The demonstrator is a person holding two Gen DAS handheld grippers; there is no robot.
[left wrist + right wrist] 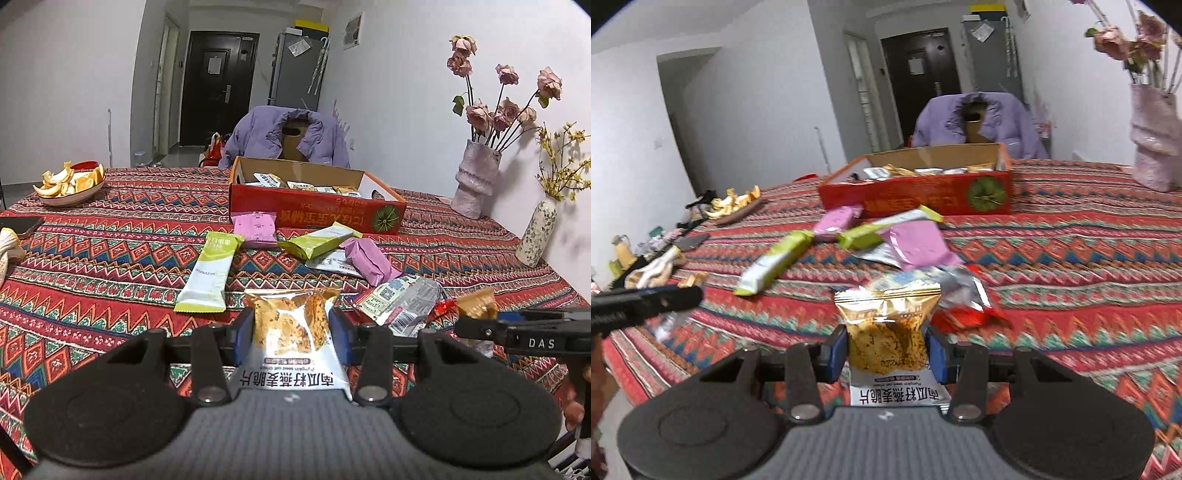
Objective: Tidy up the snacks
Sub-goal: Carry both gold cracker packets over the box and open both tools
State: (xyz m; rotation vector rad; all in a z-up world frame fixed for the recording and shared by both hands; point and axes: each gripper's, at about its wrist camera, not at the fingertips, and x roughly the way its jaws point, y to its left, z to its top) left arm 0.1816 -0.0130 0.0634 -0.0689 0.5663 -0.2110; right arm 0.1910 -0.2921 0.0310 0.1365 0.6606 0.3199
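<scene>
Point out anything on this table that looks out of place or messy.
Several snack packets lie scattered and overlapping on the tablecloth in front of the red box instead of inside it: a green bar askew, a pink packet on top of a silver one. Orange peels fill a bowl at the far left.

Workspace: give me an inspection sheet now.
Surface: patterned tablecloth, fully covered table.
Job's things: red box open, packets inside; green packets, pink packets loose before it.
Clutter: peel bowl, two vases, phone.
Grippers: left gripper shut on oat crisp packet; right gripper shut on another oat crisp packet.
Cables: nothing seen.
Surroundings: purple jacket on chair, dark door.
</scene>
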